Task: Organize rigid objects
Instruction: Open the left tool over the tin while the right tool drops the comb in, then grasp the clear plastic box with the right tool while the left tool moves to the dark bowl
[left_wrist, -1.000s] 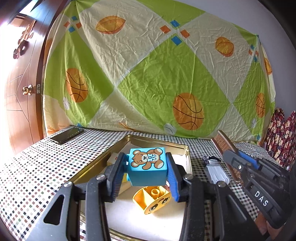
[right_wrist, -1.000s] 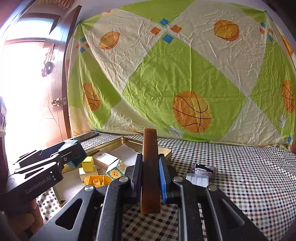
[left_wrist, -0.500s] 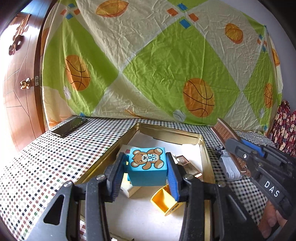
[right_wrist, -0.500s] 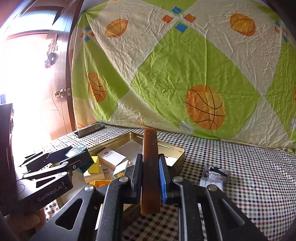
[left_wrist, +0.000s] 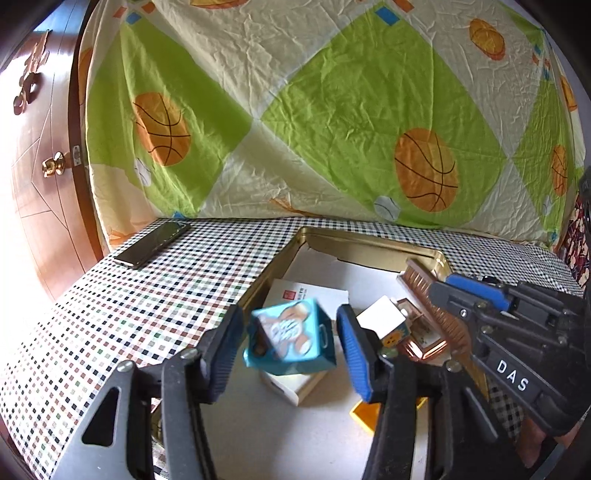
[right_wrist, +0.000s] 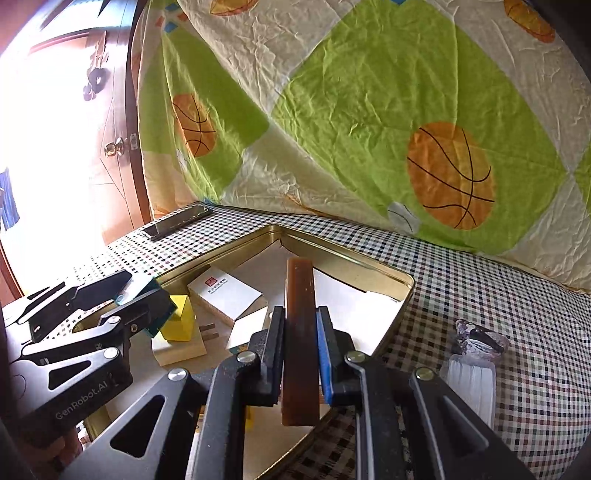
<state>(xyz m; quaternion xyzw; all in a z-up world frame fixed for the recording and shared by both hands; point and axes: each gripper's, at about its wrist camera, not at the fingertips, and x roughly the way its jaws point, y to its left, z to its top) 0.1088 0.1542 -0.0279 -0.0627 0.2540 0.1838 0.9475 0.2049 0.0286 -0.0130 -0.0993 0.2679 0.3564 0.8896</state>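
My left gripper (left_wrist: 290, 350) hangs over the gold tin tray (left_wrist: 369, 243), and its jaws are opening. The blue bear block (left_wrist: 291, 339) sits tilted and blurred between them, with a gap on each side, just above a cream block in the tray. My right gripper (right_wrist: 301, 332) is shut on a brown wooden comb (right_wrist: 299, 332), held upright over the near right part of the tray (right_wrist: 347, 254). The left wrist view shows that comb (left_wrist: 421, 291) coming in from the right, over the tray's right side.
In the tray lie a white box with a red seal (right_wrist: 225, 295), a yellow block (right_wrist: 181, 321) on a cream block, a small sun-face box (left_wrist: 391, 325) and an orange toy (left_wrist: 364, 413). A phone (left_wrist: 151, 245) lies far left. Wrapped packs (right_wrist: 476, 339) lie right of the tray.
The left jaws have widened and the blue block has tipped loose between them. Both grippers moved further over the tray; the comb now stands above it.
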